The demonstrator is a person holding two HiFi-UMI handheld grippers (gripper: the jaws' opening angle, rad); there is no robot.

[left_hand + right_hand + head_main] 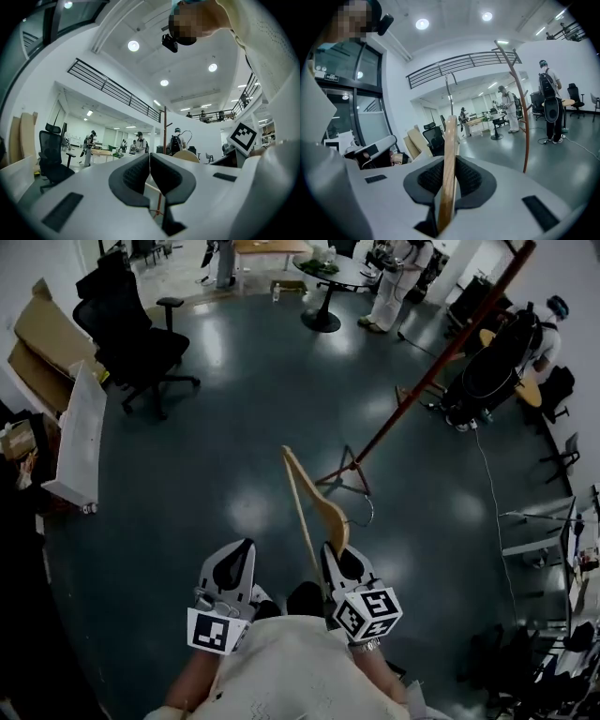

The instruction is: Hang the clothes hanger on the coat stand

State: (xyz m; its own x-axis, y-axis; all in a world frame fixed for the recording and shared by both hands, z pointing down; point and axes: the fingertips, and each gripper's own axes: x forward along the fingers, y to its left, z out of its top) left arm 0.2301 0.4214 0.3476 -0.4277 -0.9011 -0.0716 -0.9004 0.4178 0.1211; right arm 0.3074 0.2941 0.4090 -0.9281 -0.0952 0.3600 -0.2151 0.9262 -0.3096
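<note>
While hanger sits in right gripper: jaws clamped on one wooden arm, centre frame.
Left gripper: jaws together, empty.
Stand: upper right, well apart.
Risk: end-only grip may let hanger pivot; hook could then miss stand.

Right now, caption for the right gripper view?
Right gripper clamps the wooden hanger edge-on; coat stand ahead to the right.

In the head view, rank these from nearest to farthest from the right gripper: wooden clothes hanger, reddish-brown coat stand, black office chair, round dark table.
1. Wooden clothes hanger, clamped in the right gripper.
2. Reddish-brown coat stand, ahead, slightly right.
3. Black office chair, far left, and round dark table, far ahead: too close to call.
</note>
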